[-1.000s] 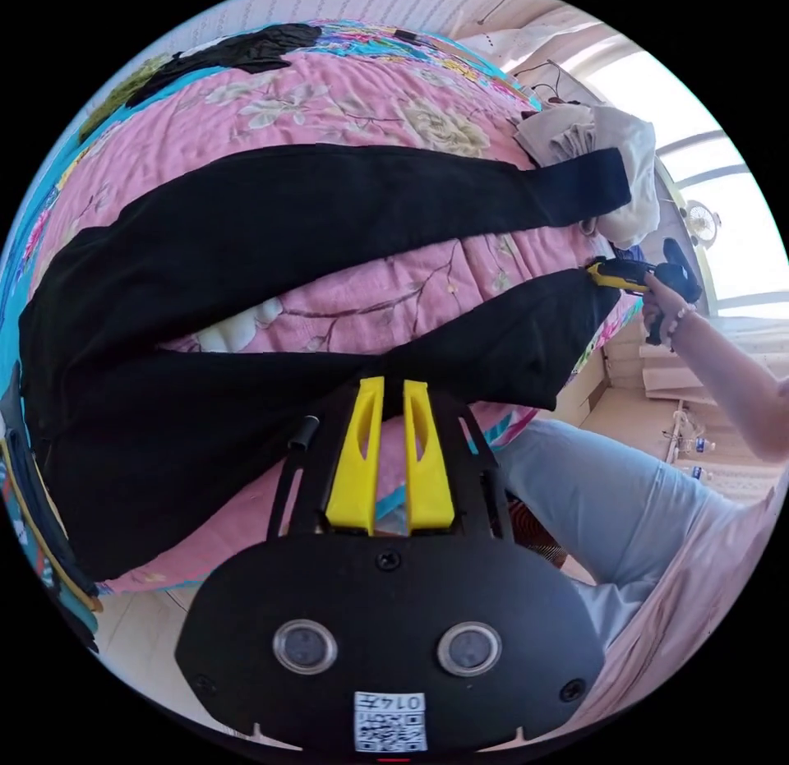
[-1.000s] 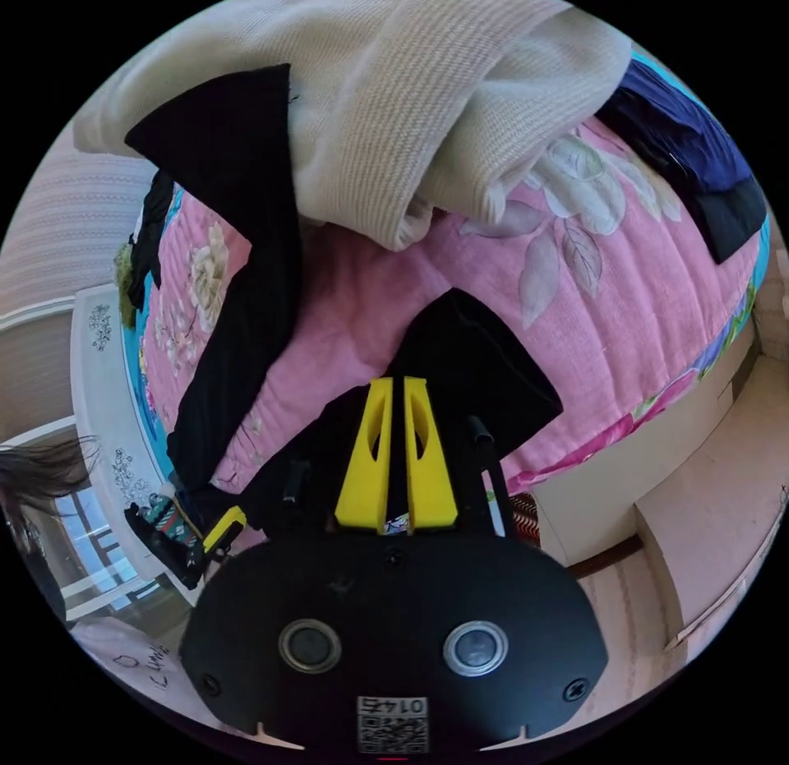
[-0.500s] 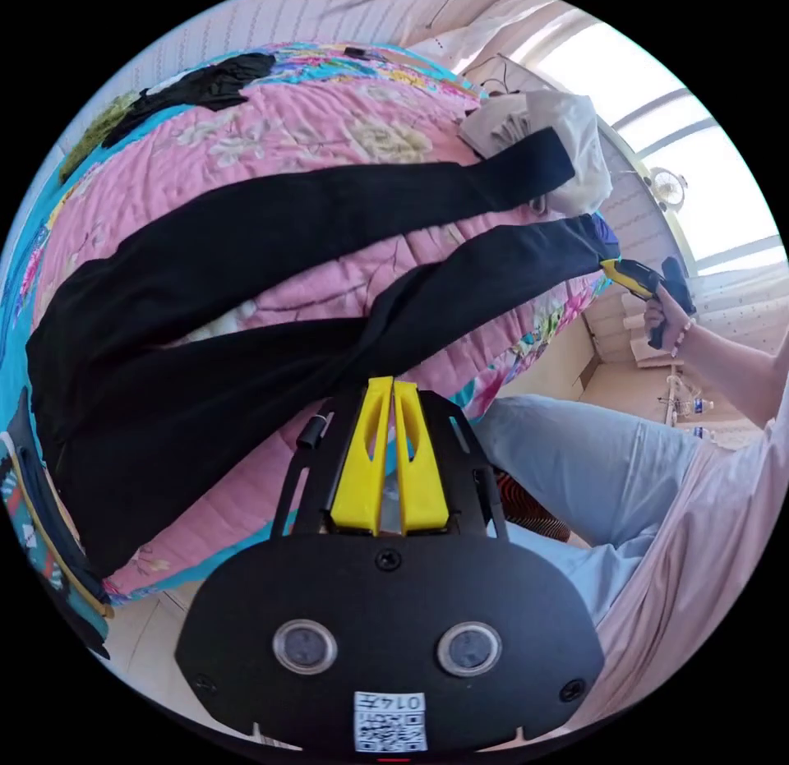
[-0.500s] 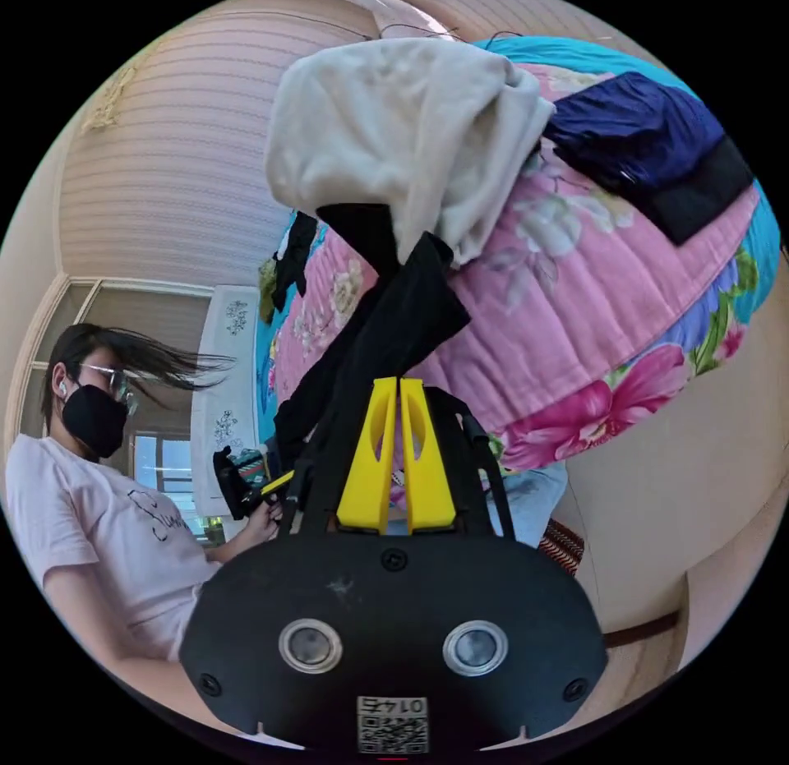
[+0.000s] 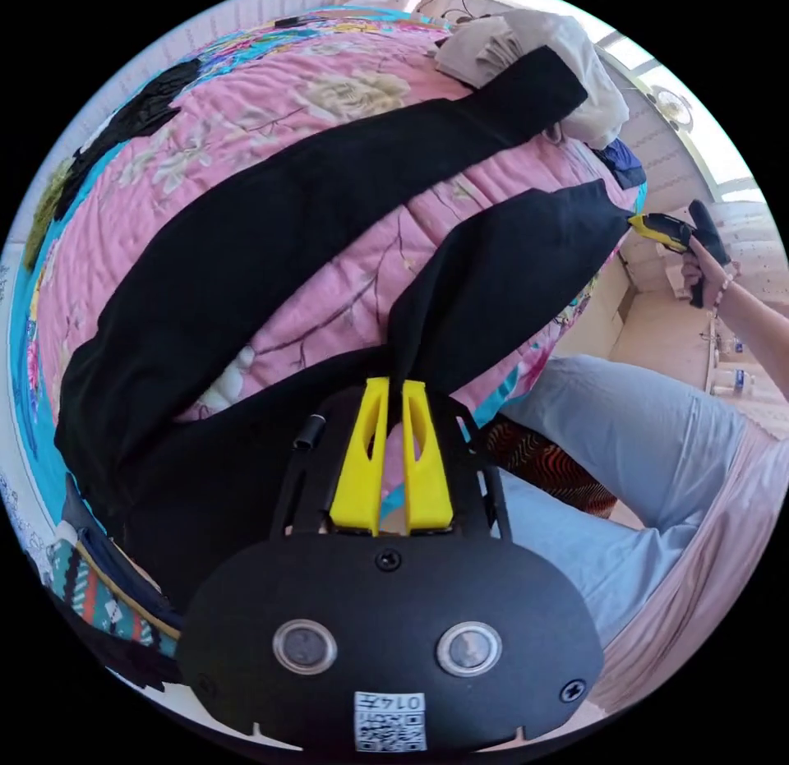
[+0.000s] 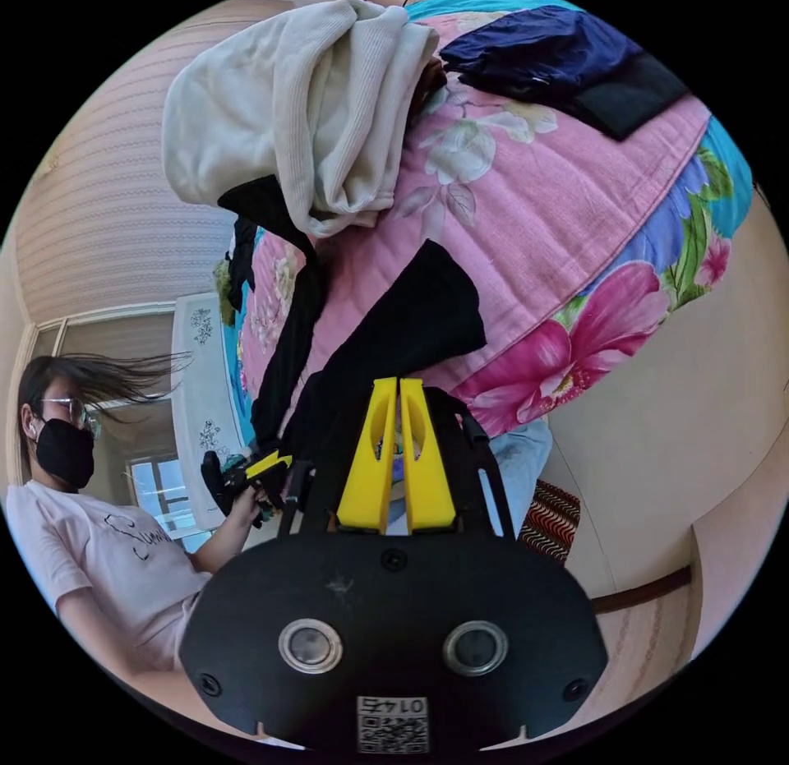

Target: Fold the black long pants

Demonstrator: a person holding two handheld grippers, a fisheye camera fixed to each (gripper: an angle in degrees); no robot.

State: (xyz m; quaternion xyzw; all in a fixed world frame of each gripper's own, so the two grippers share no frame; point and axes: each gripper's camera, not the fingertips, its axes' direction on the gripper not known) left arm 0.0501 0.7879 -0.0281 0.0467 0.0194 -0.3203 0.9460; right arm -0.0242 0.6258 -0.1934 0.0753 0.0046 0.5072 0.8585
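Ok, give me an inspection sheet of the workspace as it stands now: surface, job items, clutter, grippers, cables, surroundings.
Surface: pink floral quilt covering a bed.
Job's things: black long pants spread on the quilt, legs apart; the near leg is lifted and held by both grippers.
Clutter: cream garment heaped over the far leg's cuff; navy clothing and a dark garment elsewhere on the quilt.
Grippers: left gripper shut on the near leg partway along; right gripper shut on its cuff end.
Cables: nothing clearly seen.
Surroundings: person seated beside the bed, bright window, pale wall.
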